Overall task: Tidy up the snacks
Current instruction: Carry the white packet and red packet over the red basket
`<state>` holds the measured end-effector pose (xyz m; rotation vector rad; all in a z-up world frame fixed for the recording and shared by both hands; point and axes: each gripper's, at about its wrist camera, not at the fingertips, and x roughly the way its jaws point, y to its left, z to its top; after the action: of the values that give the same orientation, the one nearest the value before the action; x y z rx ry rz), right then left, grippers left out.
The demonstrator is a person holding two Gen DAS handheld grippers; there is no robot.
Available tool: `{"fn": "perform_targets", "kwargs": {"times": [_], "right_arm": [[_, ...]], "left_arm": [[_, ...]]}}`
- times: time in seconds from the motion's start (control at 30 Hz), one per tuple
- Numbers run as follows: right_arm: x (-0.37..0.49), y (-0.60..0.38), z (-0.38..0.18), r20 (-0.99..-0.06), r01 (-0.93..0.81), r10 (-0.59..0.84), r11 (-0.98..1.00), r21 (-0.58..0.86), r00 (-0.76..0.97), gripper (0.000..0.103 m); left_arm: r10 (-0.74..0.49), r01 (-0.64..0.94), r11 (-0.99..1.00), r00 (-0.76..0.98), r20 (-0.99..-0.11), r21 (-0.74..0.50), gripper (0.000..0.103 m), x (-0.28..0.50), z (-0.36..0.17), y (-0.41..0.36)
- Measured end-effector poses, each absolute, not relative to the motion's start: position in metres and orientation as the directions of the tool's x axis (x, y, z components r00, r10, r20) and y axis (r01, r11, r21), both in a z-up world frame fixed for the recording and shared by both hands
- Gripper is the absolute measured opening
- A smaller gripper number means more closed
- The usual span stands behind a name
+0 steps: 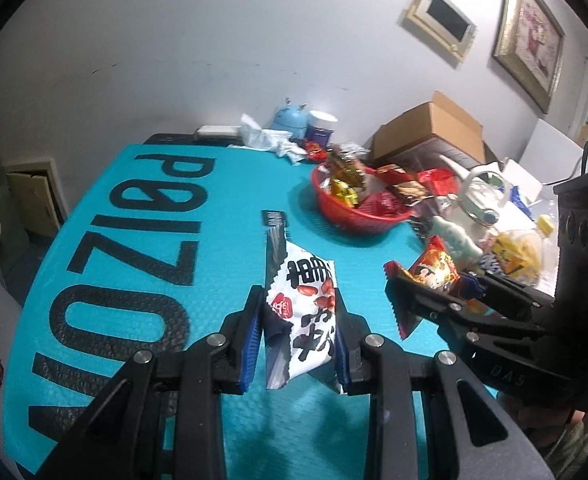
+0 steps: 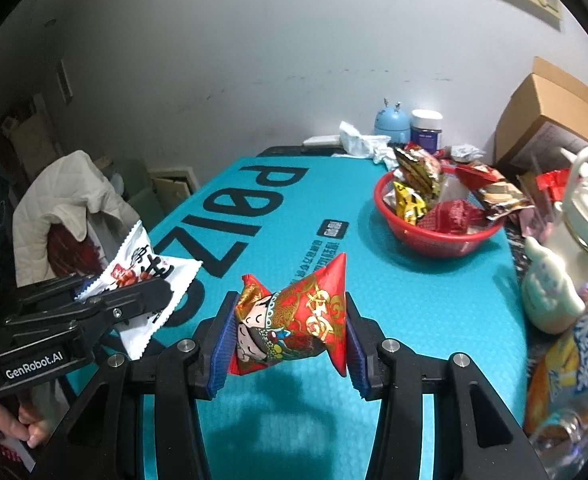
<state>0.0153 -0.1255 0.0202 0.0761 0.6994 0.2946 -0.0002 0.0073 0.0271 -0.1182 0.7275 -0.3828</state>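
My left gripper (image 1: 300,312) is shut on a white snack packet (image 1: 306,320) with black characters and holds it above the teal mat (image 1: 133,240). It also shows in the right wrist view (image 2: 141,280), at the left. My right gripper (image 2: 289,316) is shut on a red snack packet (image 2: 294,320) with a cartoon face, held above the mat (image 2: 414,320). That packet also shows in the left wrist view (image 1: 434,272), to the right of my left gripper. A red basket (image 1: 358,220) holding several snack packets stands ahead on the mat, and is seen in the right wrist view (image 2: 442,240).
A cream bottle with a plush figure (image 2: 566,272) and a yellow drink bottle (image 2: 574,360) stand at the right. A cardboard box (image 1: 434,128), a blue toy (image 1: 289,116), a jar (image 1: 320,126) and tissues (image 1: 265,136) sit at the back. A chair with a white jacket (image 2: 61,208) stands left.
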Motion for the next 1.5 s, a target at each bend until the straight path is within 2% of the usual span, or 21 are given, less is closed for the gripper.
{"fn": "perform_targets", "kwargs": {"times": [0.5,0.8,1.27,1.5], "right_arm": [[-0.038,-0.157,0.049,-0.588,-0.159,0.230,0.973,0.170,0.775,0.047],[-0.038,-0.172,0.062,-0.571,-0.111,0.178,0.982,0.150,0.802,0.047],[0.018,-0.197,0.078,-0.567,-0.034,0.075,0.996,0.083,0.820,0.047],[0.059,-0.211,0.088,-0.553,0.008,0.020,0.999,0.047,0.833,0.047]], "left_arm": [[-0.500,0.438,0.862,0.653,-0.569,-0.254,0.030,-0.015,0.052,-0.027],[-0.543,0.505,0.831,0.641,-0.542,-0.235,0.030,0.002,0.072,-0.047],[-0.581,0.571,0.798,0.643,-0.499,-0.192,0.030,0.064,0.100,-0.075],[-0.604,0.582,0.786,0.647,-0.466,-0.210,0.030,0.111,0.109,-0.085]]}}
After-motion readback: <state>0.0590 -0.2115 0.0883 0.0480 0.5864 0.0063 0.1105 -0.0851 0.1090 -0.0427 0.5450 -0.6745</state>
